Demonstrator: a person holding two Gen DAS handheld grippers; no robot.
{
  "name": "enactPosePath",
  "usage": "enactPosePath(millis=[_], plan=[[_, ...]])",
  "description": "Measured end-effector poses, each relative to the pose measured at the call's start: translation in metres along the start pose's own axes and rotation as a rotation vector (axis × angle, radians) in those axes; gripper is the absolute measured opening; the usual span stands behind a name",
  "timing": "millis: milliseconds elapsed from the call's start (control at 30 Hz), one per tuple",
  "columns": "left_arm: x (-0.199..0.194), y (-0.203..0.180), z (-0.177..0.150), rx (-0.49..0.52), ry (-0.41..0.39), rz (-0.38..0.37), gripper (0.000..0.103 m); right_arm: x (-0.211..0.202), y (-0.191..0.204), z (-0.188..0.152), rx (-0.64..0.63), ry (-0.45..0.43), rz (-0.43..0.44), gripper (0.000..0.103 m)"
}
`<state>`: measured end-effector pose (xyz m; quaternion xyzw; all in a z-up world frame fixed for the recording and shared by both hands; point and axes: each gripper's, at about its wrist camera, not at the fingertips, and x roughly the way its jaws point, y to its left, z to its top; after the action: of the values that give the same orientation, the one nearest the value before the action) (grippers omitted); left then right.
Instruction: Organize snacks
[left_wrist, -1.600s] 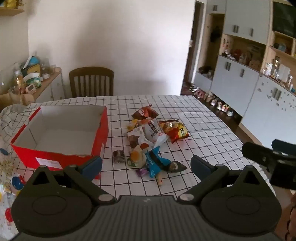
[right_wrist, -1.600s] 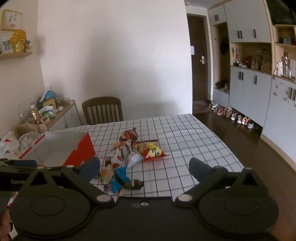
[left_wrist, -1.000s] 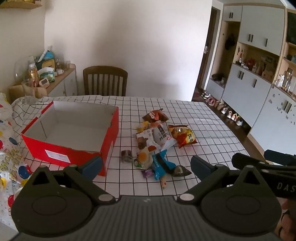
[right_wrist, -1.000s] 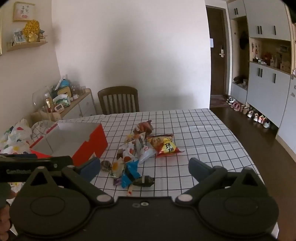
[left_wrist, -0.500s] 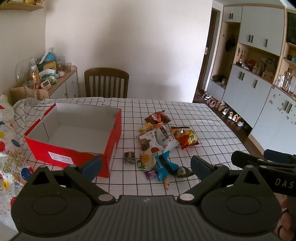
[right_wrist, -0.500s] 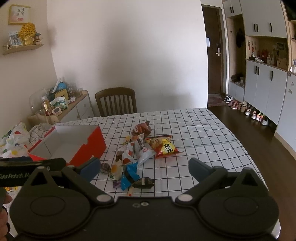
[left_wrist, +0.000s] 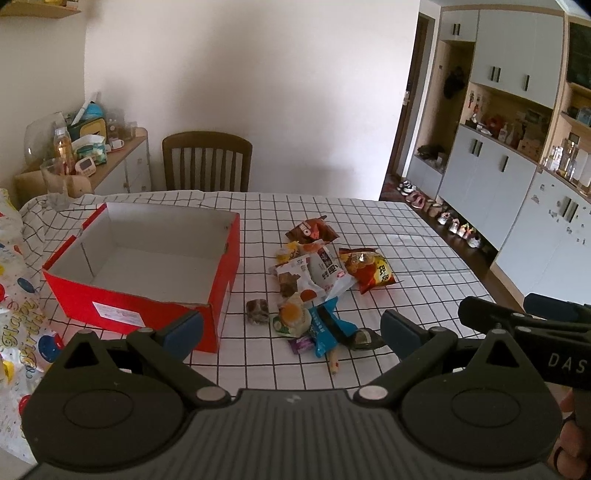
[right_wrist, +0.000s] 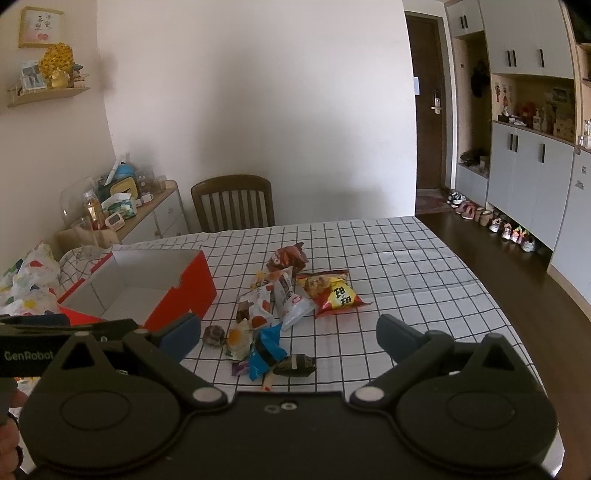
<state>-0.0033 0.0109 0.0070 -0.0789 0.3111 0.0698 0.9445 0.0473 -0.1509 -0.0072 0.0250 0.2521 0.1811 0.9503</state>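
A pile of snack packets (left_wrist: 316, 284) lies mid-table on the checked cloth; it also shows in the right wrist view (right_wrist: 280, 306). It includes a red-yellow chip bag (left_wrist: 367, 269), a blue packet (left_wrist: 327, 328) and a small brown round snack (left_wrist: 258, 310). An open, empty red box (left_wrist: 147, 266) stands left of the pile, seen too in the right wrist view (right_wrist: 147, 291). My left gripper (left_wrist: 291, 332) is open and empty, above the near table edge. My right gripper (right_wrist: 288, 336) is open and empty, beside it on the right.
A wooden chair (left_wrist: 207, 162) stands at the table's far side. A sideboard with jars and bottles (left_wrist: 85, 155) is at the back left. Grey cabinets (left_wrist: 509, 184) and shoes line the right wall. A patterned bag (left_wrist: 14, 325) hangs at the table's left edge.
Both grippers have drawn back and shifted a little, so the table, box and pile sit more centred in view. Jaws stay open. Nothing on the table has moved.
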Motion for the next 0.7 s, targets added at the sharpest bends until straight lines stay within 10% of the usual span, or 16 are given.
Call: enactPosePath(millis=[700], plan=[[0.0013, 0.0084, 0.0075, 0.002, -0.025, -0.014, 0.103, 0.0028, 0.0057, 0.0024, 0.002, -0.019, -0.033, 0.1]])
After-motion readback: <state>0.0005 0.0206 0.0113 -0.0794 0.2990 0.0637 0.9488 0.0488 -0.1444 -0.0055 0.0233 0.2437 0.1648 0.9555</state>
